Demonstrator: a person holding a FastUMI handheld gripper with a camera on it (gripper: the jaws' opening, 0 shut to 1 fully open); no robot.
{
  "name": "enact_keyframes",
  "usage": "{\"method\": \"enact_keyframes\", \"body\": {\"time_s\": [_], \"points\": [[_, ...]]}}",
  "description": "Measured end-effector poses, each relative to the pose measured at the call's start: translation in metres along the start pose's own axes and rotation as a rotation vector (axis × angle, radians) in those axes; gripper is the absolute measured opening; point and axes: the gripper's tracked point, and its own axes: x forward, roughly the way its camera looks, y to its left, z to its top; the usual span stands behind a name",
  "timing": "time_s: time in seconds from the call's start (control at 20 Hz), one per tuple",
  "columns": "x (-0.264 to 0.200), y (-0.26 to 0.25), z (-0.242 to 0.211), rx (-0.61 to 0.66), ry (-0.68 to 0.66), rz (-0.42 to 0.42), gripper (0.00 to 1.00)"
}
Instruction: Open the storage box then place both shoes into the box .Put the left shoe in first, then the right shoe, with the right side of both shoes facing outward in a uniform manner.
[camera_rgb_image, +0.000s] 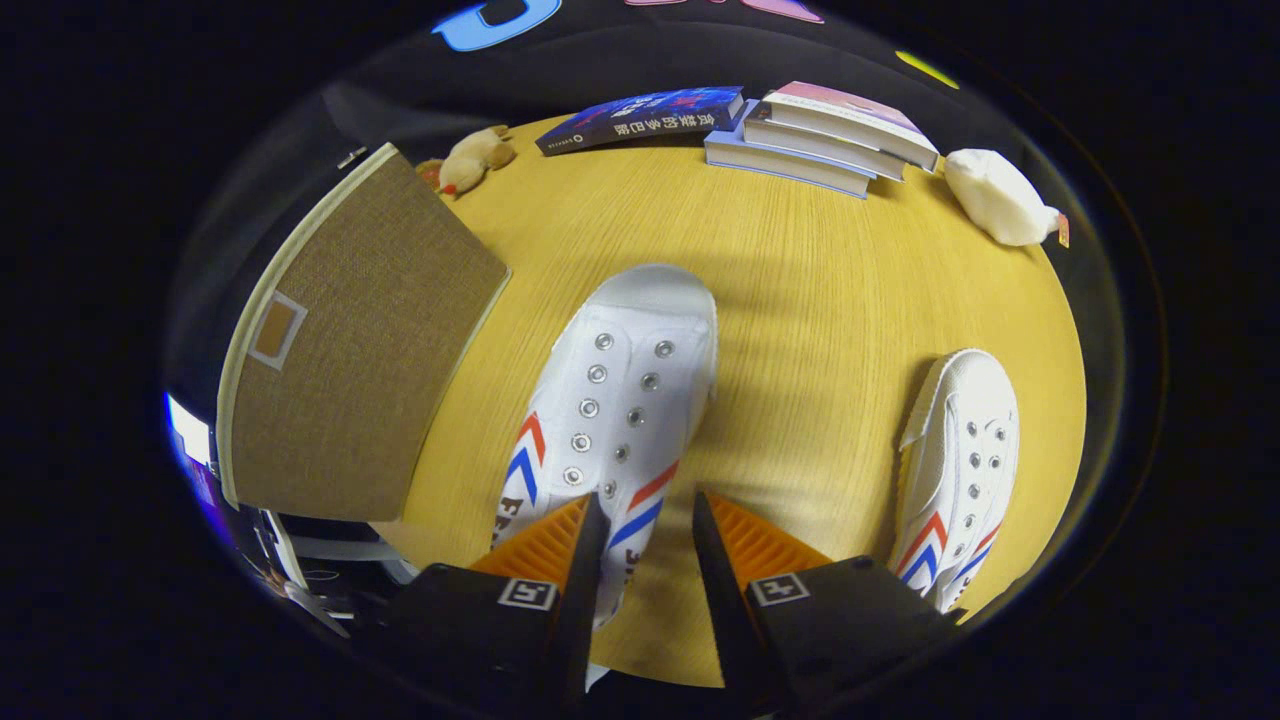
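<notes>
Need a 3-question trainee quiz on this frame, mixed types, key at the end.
1. True or false: the storage box has its lid open.
2. The tongs are: A) shut on a book B) open over the nearer shoe C) holding the plush toy.
3. Fill in: the other shoe lies on the ___ table.

Key: 1 false; 2 B; 3 wooden.

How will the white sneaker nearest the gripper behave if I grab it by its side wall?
The near sneaker looks like lace-less canvas, so its side wall will probably fold inward. It should be light, and the flat sole makes rolling unlikely. The gripper is open, one finger over its heel edge.
</notes>
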Motion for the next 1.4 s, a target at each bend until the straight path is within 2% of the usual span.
{"method": "enact_keyframes", "body": {"time_s": [0.2, 0.4, 0.45, 0.8, 1.05, 1.4], "points": [[-0.003, 0.003, 0.0, 0.095, 0.013, 0.011, 0.28], [-0.001, 0.002, 0.0, 0.174, -0.001, 0.012, 0.1], [0.0, 0.001, -0.001, 0.191, 0.01, 0.023, 0.08], [-0.023, 0.01, 0.014, 0.312, -0.036, 0.032, 0.05], [-0.077, 0.022, 0.035, 0.392, -0.12, 0.0, 0.05], [-0.152, 0.09, 0.072, 0.359, -0.238, 0.005, 0.05]]}}
